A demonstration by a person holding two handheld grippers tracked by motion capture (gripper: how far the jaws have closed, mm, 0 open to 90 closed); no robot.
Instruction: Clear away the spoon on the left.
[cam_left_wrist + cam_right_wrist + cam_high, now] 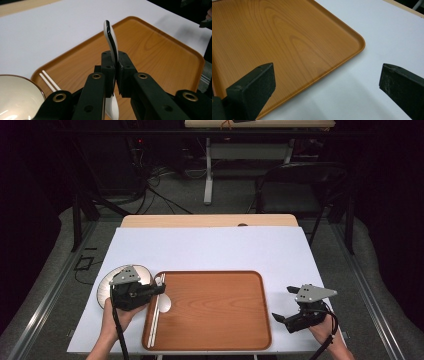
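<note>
While my left tool is clenched on the white spoon, the spoon stands on edge between its two black jaws, its handle rising past the jaw tips and its bowl hanging below them. In the high view the spoon's bowl shows pale over the left part of the wooden tray, just inside the tray's left rim, with my left tool reaching in over that rim. A pair of white chopsticks lies on the tray along the same left rim, running toward the tray's near edge; in the left gripper view they sit side by side on the tray floor, left of the jaws. The rest of the tray is bare wood grain.

Just outside the tray's left rim stands a pale bowl with a dark edge, partly under my left tool and hand; the left gripper view shows its glossy inside close to the tray's corner.

My right tool is released, its jaws spread wide apart with nothing between them, and it is held to the right of the tray, apart from it, above the white sheet that covers the tabletop. In the right gripper view the tray's rounded corner lies between the two spread jaws, with white sheet beyond it.
</note>
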